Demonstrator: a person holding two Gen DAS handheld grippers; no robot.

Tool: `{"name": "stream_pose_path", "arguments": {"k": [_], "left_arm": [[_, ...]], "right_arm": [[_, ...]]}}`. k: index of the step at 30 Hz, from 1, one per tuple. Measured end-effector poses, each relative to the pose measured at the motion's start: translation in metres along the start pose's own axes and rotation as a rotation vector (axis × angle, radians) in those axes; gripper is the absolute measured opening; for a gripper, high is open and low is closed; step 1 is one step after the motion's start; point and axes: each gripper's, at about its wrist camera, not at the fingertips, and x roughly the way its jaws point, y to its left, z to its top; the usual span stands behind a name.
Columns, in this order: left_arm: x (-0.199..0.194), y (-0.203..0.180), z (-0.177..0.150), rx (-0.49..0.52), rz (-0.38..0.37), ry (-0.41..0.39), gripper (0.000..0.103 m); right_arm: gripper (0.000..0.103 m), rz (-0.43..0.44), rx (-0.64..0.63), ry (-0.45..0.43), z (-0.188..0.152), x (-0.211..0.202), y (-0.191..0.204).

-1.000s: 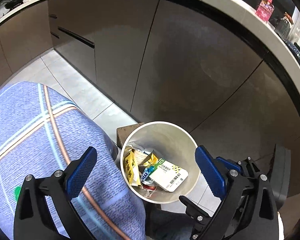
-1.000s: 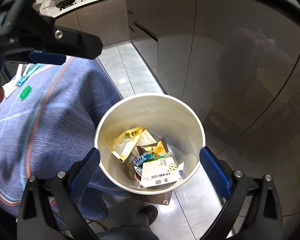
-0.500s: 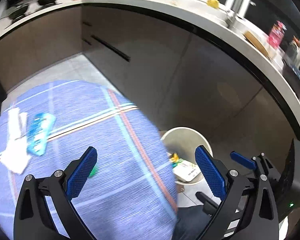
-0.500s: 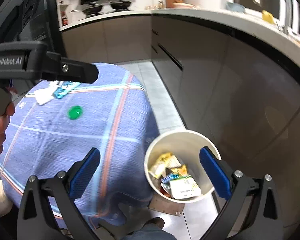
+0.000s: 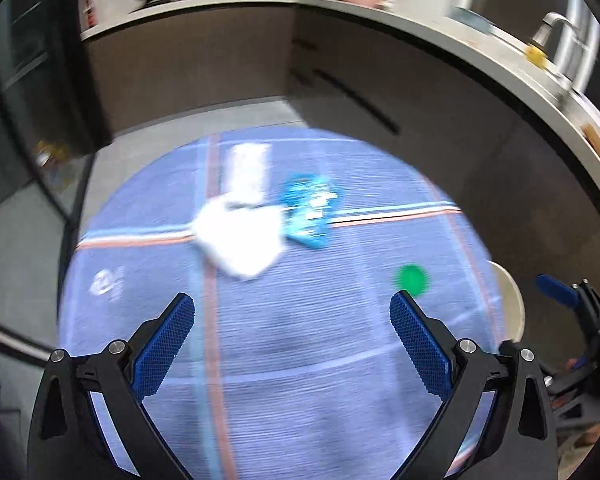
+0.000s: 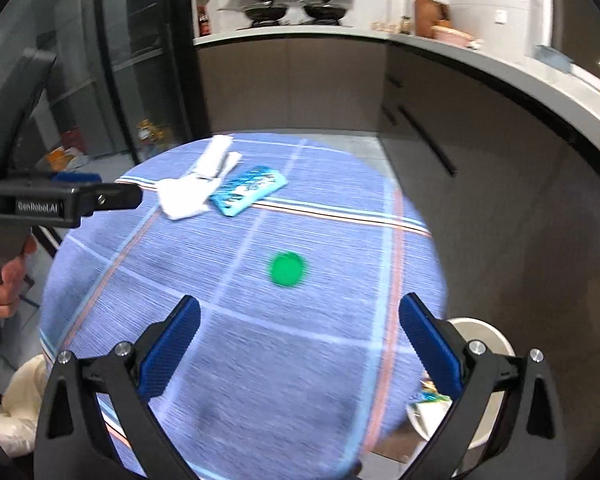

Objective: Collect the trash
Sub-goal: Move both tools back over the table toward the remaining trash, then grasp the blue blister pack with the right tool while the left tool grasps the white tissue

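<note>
A round table with a blue plaid cloth (image 5: 300, 360) (image 6: 240, 340) carries a crumpled white tissue (image 5: 240, 236) (image 6: 184, 196), a blue wrapper (image 5: 308, 212) (image 6: 248, 190) and a green bottle cap (image 5: 411, 279) (image 6: 286, 269). A white trash bin (image 6: 484, 332) with wrappers inside stands on the floor at the table's right edge; its rim shows in the left wrist view (image 5: 512, 304). My left gripper (image 5: 292, 316) is open and empty above the cloth, short of the tissue. My right gripper (image 6: 300, 320) is open and empty, just short of the cap.
Brown kitchen cabinets (image 6: 480, 152) under a grey counter curve around the right and far sides. A glass door (image 6: 100, 80) is at the far left. The left gripper's body (image 6: 60, 200) and the hand holding it show at the left of the right wrist view.
Both grippers swung up and left from over the trash bin to over the table. The tissue, wrapper and cap came into central view; the bin slid to the right edge.
</note>
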Motion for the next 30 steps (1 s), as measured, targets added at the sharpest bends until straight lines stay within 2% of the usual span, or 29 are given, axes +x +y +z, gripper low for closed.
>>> {"name": "stream_pose_path", "arguments": {"k": [4, 8, 10, 13, 15, 18, 22, 25, 30], "left_arm": [[0.003, 0.048, -0.003, -0.08, 0.017, 0.008, 0.095], [0.008, 0.071, -0.002, -0.115, 0.008, 0.008, 0.094], [0.01, 0.08, -0.001, -0.12, -0.004, 0.009, 0.089], [0.019, 0.091, 0.002, -0.132, -0.039, 0.032, 0.081], [0.027, 0.096, 0.003, -0.138, -0.066, 0.048, 0.076], [0.039, 0.096, 0.008, -0.137, -0.098, 0.069, 0.072], [0.055, 0.09, 0.014, -0.123, -0.131, 0.085, 0.07], [0.068, 0.088, 0.019, -0.124, -0.155, 0.1, 0.063], [0.089, 0.089, 0.027, -0.149, -0.186, 0.122, 0.061]], "right_arm": [[0.1, 0.064, -0.017, 0.022, 0.024, 0.023, 0.023], [0.1, 0.085, -0.014, 0.046, 0.049, 0.05, 0.043], [0.098, 0.092, -0.005, 0.061, 0.06, 0.067, 0.048], [0.092, 0.052, -0.016, 0.095, 0.077, 0.099, 0.054], [0.092, 0.039, -0.017, 0.114, 0.085, 0.117, 0.053], [0.092, 0.074, -0.018, 0.126, 0.102, 0.146, 0.048], [0.093, 0.073, -0.017, 0.134, 0.127, 0.18, 0.034], [0.093, 0.129, 0.033, 0.15, 0.142, 0.201, 0.02], [0.093, 0.213, 0.083, 0.195, 0.147, 0.231, 0.004]]}}
